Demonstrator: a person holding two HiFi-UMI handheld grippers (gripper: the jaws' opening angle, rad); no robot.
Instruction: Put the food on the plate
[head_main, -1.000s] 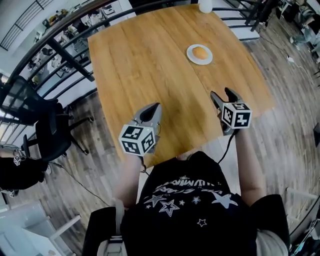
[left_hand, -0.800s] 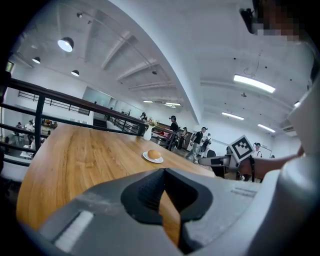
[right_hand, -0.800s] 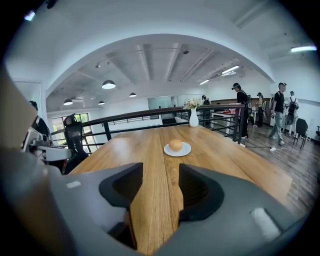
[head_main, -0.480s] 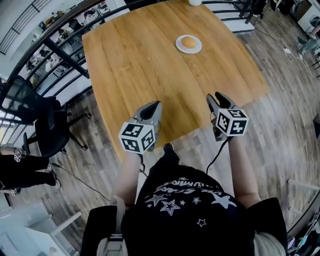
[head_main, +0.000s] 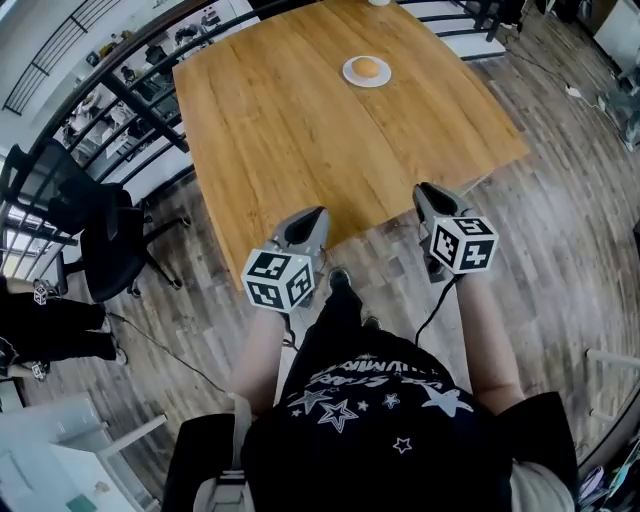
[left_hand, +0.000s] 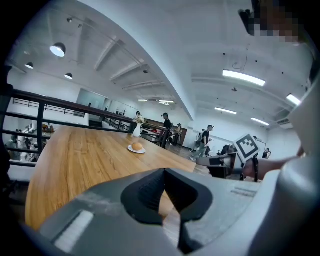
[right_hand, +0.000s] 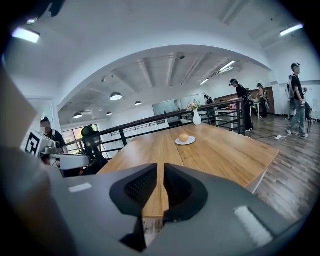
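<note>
- Left gripper (head_main: 314, 214), 7 o'clock, at the near edge of the wooden table (head_main: 290, 140): jaws together, holding nothing.
- Right gripper (head_main: 432, 192), 5 o'clock, same edge: jaws closing to a thin slit, nothing between them.
- Bun (head_main: 367, 68) sits on the white plate (head_main: 349, 74), 12 o'clock, far side of the table, well apart from both grippers.

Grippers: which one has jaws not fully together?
The right gripper: its jaws are closing, with a thin empty slit between them; the left gripper's jaws touch at their tips.
</note>
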